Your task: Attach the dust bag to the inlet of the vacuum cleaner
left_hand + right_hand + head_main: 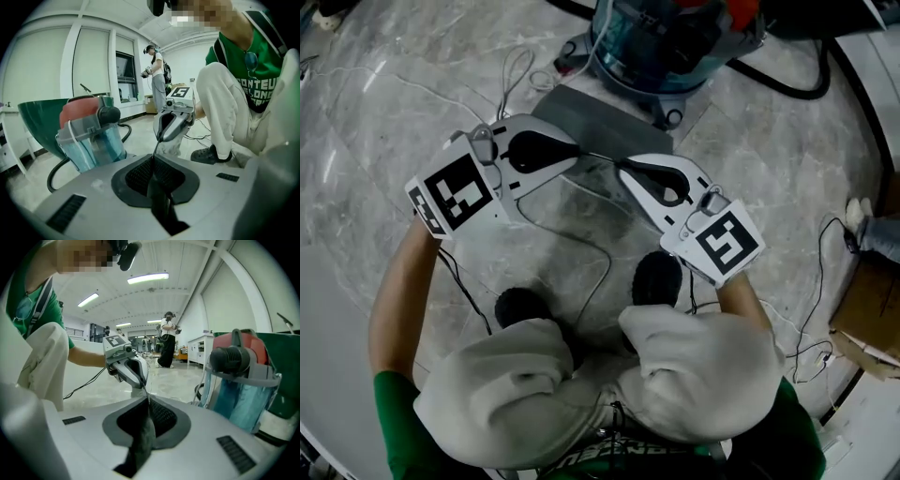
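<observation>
marble floor (412,75) | vacuum cleaner (675,42) | black hose (786,88) | cardboard box (868,305)

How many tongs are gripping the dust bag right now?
2: the left tongs shut on the left end of the dust bag, the right tongs on its right end.

White print on the green shirt (255,89) reads partly "ONTEU" over "LONG", the rest hidden

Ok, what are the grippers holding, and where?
Both hold the grey dust bag: left gripper shut on one end of its near edge, right gripper on the other.
</observation>
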A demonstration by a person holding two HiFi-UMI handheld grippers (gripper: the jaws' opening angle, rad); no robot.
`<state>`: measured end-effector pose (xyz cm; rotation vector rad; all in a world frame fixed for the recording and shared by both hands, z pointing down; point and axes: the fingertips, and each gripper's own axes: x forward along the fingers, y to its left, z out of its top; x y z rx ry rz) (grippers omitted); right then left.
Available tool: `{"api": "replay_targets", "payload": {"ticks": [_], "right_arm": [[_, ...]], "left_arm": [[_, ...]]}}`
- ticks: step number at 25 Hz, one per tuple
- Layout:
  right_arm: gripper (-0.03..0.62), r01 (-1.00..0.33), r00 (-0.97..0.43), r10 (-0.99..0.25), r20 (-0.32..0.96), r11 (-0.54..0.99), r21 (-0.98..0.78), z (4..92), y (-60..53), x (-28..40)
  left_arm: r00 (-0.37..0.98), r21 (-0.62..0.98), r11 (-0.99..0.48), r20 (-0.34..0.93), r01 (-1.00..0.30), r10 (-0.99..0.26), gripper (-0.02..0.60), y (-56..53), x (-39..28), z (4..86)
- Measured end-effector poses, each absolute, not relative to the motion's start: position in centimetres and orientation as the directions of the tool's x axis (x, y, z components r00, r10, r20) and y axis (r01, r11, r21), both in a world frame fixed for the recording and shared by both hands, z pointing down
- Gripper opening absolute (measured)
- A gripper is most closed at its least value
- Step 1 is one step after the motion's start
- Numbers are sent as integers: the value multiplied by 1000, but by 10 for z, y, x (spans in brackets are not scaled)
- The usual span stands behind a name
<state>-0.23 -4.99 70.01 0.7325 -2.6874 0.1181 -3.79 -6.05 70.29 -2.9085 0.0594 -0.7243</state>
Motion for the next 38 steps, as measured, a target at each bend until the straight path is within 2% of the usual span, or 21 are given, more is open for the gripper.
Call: {"api": "replay_targets", "payload": {"ticks": [5,9,20,28,38], "right_arm": [[21,-525,-789,-506,349,850,44,663,-61,9],[21,-544,-777,-533,335,836,70,640,-70,18],[21,-585,-769,-577,274,809,62,590,-91,36],[21,-625,-737,-614,284,778,59,596,-122,55],[21,-665,-702,-651,289,744,61,602,-153,76]], "left_arm": [[891,-210,-978,445,2,-93,17,-75,-28,660],[897,-199,-980,430,-15,-101,17,-84,-21,635],[902,-271,-963,411,-16,-130,17,-108,-4,586],[890,-275,-961,442,16,-111,17,-140,16,592],[885,-276,-961,444,-12,-139,18,-174,37,599]]}}
